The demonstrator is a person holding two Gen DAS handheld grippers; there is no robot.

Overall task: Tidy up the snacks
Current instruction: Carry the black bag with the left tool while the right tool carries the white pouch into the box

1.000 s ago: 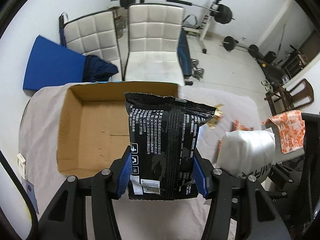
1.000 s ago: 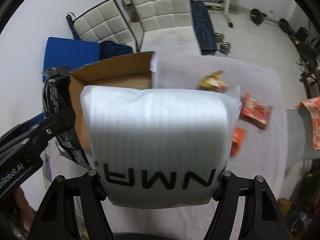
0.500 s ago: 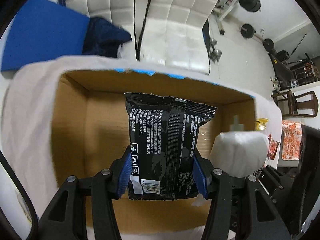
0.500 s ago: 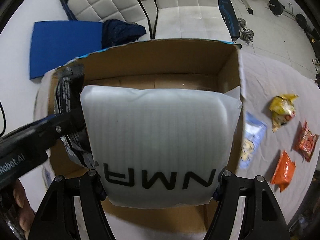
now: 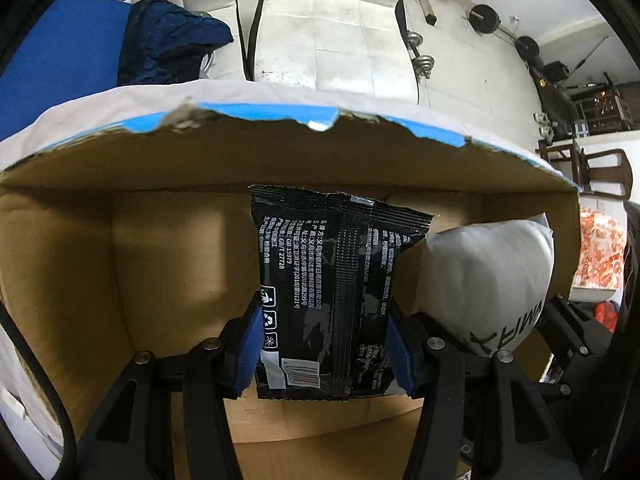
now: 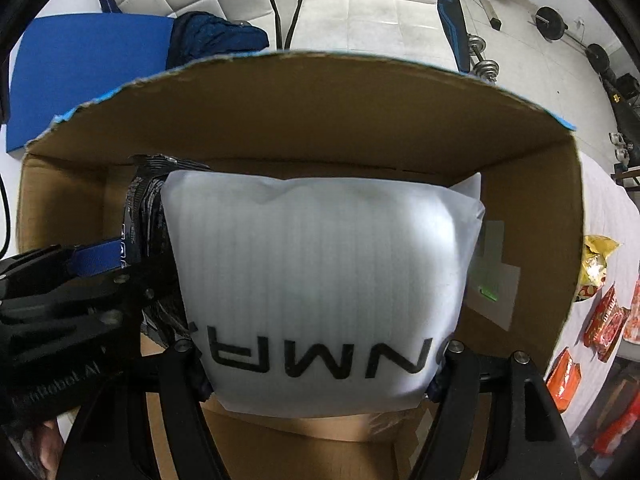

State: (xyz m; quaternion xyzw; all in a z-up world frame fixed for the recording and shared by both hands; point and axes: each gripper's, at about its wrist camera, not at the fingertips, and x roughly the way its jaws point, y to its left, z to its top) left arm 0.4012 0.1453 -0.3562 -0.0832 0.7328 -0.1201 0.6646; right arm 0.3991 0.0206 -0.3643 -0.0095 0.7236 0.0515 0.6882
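Both packs have moved from above the table into the cardboard box [image 5: 168,264]: black snack packet [image 5: 332,296] clamped upright in the left gripper [image 5: 326,344], white puffy bag [image 6: 320,276] clamped in the right gripper [image 6: 320,364], touching side by side. Packet's long axis runs straight out from the jaws toward the far wall, left half of box free. Remaining snacks [image 6: 600,320] on the table, right of the box, nearer the right hand.

Cardboard box [image 5: 100,240] on cloth-covered table [image 5: 100,104]; left gripper [image 5: 324,344] holds snack packet [image 5: 332,280] inside box; right gripper [image 6: 320,364] holds puffy pouch [image 6: 320,260] just right of it, also inside; loose snack packs [image 6: 600,320] on table right of box; chairs [image 5: 332,28] behind table.
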